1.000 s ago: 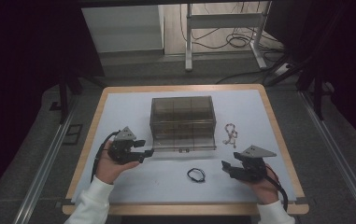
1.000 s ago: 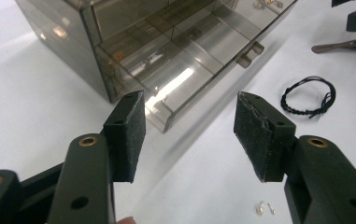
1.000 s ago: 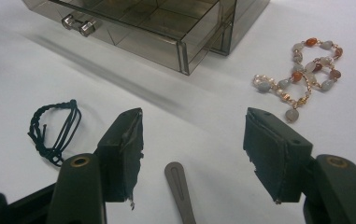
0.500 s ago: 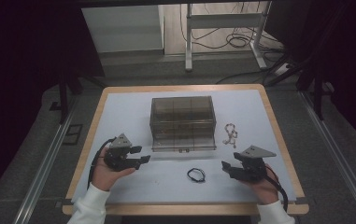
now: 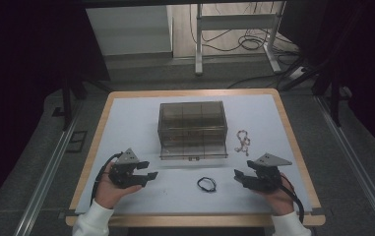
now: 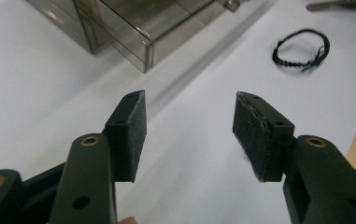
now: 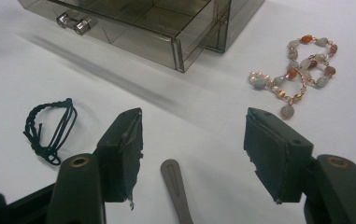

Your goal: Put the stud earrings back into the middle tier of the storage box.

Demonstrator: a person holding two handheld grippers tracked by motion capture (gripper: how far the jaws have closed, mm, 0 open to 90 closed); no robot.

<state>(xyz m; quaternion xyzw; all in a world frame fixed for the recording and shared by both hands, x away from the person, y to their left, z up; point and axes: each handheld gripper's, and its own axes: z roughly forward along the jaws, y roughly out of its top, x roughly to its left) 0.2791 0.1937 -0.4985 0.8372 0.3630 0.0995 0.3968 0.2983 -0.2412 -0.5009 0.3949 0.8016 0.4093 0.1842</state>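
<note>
A smoky clear drawer box (image 5: pixel 191 123) stands mid-table, its bottom drawer (image 7: pixel 133 28) pulled out a little. In front of it lies a black cord bracelet (image 5: pixel 206 184) (image 6: pixel 301 49) (image 7: pixel 49 128). A beaded bracelet (image 5: pixel 243 141) (image 7: pixel 297 70) rests to the right of the box. My left gripper (image 5: pixel 148 170) (image 6: pixel 192 107) hovers low at the front left, open, nothing between its pads. My right gripper (image 5: pixel 237 178) (image 7: pixel 194 126) sits at the front right, open and empty, over a flat metal hair clip (image 7: pixel 175 186).
The white mat (image 5: pixel 126 123) covers a wood-rimmed table (image 5: pixel 293 147). Bare mat lies between the two grippers around the black bracelet. Beyond the table are a dark floor, cables and a metal stand (image 5: pixel 234 34).
My left hand has come down and back toward the table's front edge. The right hand and the objects have stayed put.
</note>
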